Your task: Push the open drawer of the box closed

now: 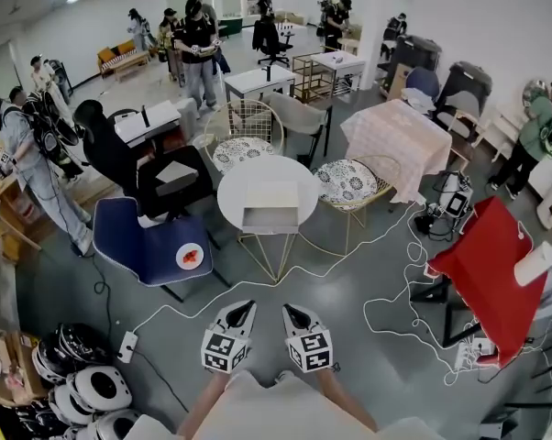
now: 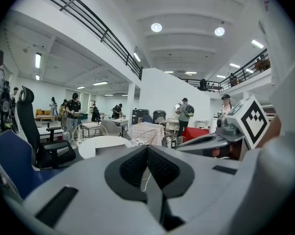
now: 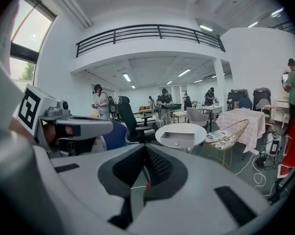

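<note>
White round table (image 1: 232, 191) bearing box (image 1: 272, 196), drawer (image 1: 270, 217) open, blue chair (image 1: 134, 238) beside, cables (image 1: 386, 312) nearby

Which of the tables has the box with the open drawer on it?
The round white table straight ahead holds the box; the other tables are rectangular or cloth-covered.

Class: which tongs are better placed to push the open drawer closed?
Probably right, narrowly: both are shut and far off, but the right tongs see the whole drawer front; the left tongs partly hide it.
</note>
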